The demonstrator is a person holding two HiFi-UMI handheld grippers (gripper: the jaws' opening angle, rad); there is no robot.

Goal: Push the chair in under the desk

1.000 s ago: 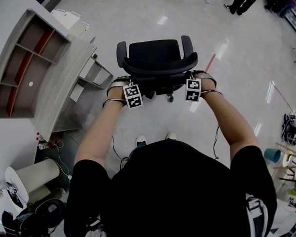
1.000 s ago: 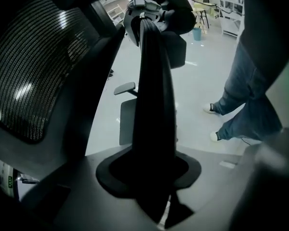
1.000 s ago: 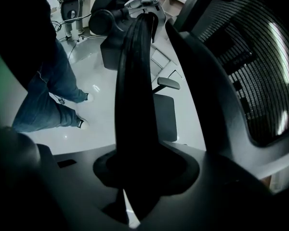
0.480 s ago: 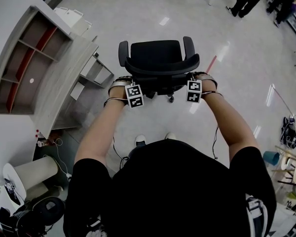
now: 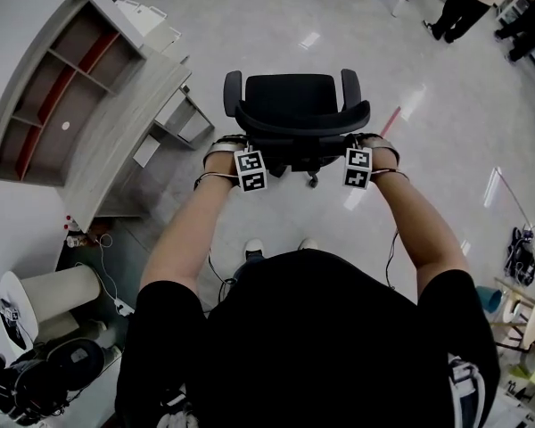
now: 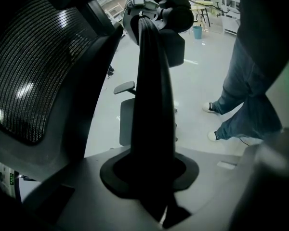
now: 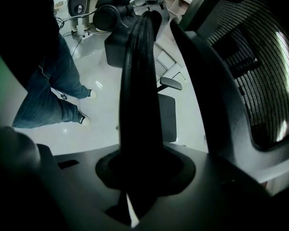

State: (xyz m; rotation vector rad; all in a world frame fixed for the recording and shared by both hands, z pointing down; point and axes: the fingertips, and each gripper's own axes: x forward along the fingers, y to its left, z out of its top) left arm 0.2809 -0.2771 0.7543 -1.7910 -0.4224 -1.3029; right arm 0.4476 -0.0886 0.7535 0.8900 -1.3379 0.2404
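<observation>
**Gripping chair back with both grippers; desk sits off to the left**

Left gripper (image 5: 240,146) is clamped on the left end of the backrest top rim (image 6: 151,81); right gripper (image 5: 363,143) is on the right end; both jaw pairs have just been closing, and each gripper view shows the dark rim filling the gap between the jaws, so I read both as holding it, not just straddling it.

The chair (image 5: 290,94) stands on open floor (image 5: 276,16) right in front of the person, seat facing away, armrests either side; its castors are mostly hidden under the seat.

Key relation: the desk (image 5: 125,141) is not ahead of the chair; it lies to the left, well apart from it, with its long curved edge running diagonally up and right in the head view. A shelf unit (image 5: 53,105) sits on the desk's far side; a drawer unit (image 5: 183,114) stands at the desk end nearest the chair.

The left gripper is on the desk side.

Judgement: a straight push goes nowhere useful; the chair needs swinging left first, right gripper leading and left acting as pivot, until the seat faces the desk edge; then push in.

Risk: clipping the drawer unit with the left armrest; the opening under the desk looks to lie nearer the person than the drawers, but its width is not readable from here.

Push not yet begun, as far as the layout shows.
</observation>
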